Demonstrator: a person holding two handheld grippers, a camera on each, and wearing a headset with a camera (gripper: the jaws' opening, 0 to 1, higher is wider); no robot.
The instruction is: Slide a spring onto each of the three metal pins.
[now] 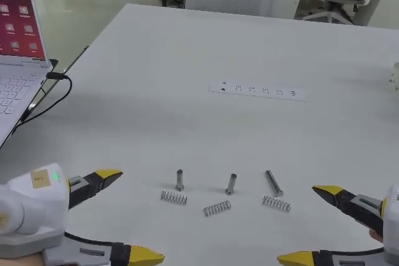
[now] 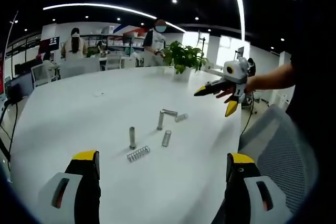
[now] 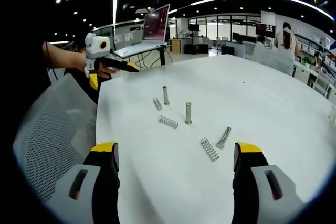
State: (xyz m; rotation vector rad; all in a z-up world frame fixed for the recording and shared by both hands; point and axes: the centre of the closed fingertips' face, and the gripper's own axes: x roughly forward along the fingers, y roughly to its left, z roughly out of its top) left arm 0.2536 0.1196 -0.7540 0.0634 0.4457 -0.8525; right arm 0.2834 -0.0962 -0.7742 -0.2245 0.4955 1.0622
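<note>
The left hand-held gripper [image 1: 126, 216] and right hand-held gripper [image 1: 312, 223] gape wide, empty. Just beyond lie three springs [image 1: 217, 208], probably light, squashy, prone to roll: pinch mid-coil gently. Behind them, metal pins [image 1: 231, 184] on the tabletop [image 1: 249, 129]: two upright, one toppled.

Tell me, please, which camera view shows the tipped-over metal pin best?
The right gripper view: the lying pin is nearest there, plainly flat beside a spring. The head view shows it slanted, rightmost in the row. The left gripper view shows it small and far.
</note>
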